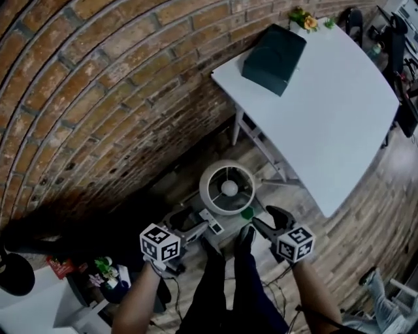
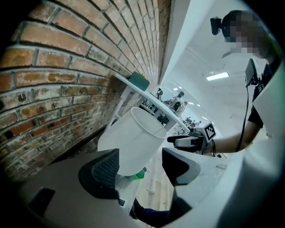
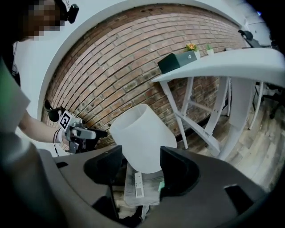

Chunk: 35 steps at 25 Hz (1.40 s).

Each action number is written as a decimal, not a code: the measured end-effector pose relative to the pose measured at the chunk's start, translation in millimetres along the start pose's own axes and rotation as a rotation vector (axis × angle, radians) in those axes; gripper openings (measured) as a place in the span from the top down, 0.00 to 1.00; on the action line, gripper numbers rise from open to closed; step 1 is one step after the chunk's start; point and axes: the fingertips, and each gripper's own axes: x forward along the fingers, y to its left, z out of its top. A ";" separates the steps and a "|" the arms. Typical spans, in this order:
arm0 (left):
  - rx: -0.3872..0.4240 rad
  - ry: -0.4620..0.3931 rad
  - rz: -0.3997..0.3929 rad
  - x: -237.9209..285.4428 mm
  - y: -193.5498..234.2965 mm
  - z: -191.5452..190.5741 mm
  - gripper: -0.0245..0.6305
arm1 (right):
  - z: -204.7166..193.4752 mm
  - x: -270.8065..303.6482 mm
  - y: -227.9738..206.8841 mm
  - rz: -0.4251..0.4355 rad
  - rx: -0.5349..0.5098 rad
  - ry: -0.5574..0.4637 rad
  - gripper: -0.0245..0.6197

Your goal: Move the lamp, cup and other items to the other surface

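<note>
Your left claw (image 2: 140, 165) stands spread, with nothing pinched. The lamp (image 1: 227, 189) shows in the gap ahead of its jaws. The nearer jaw overlaps the foot of the white shade in the left gripper view, but I cannot confirm contact there. From the head view the tips sit just below and to the left of the shade, apparently clear of it.

Your right claw (image 3: 142, 167) is likewise spread and holds nothing. The shade fills the space ahead of and between its jaws, tilted in that view. From above, its tips lie just beside the lamp on the right, and no touch is evident.

The two claws flank the lamp, one on each side, both pointing down toward it.

The cup (image 1: 246, 213) is green and sits just ahead of the right claw's tips, close beside the lamp's foot.

A grey slab (image 3: 141, 189) with a white strip on it lies under the shade, directly beyond the right claw's jaws. What it is cannot be made out.

Count:
- one lamp
- one cup
- one slab
- one white table (image 1: 339, 117), well beyond both claws to the right
- one dark green box (image 1: 274, 57) on the table's far end
- two small plants (image 1: 305, 20) past the box, against the brick wall (image 1: 98, 98)
</note>
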 end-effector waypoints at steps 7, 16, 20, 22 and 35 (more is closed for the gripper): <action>-0.023 0.088 -0.039 43.9 42.8 -32.6 0.49 | -26.9 45.3 -22.8 0.068 0.051 0.024 0.51; -0.114 0.167 -0.229 63.8 78.0 -66.9 0.40 | -48.9 80.1 -29.6 0.261 0.065 0.051 0.36; -0.145 0.159 -0.268 75.8 89.7 -68.9 0.38 | -51.2 87.2 -30.8 0.329 0.076 0.063 0.30; -0.151 0.152 -0.282 82.9 92.9 -67.7 0.37 | -52.5 88.8 -34.0 0.329 0.070 0.069 0.30; -0.183 0.155 -0.473 100.5 89.3 -58.2 0.31 | -59.9 115.9 -39.6 0.391 0.137 0.091 0.14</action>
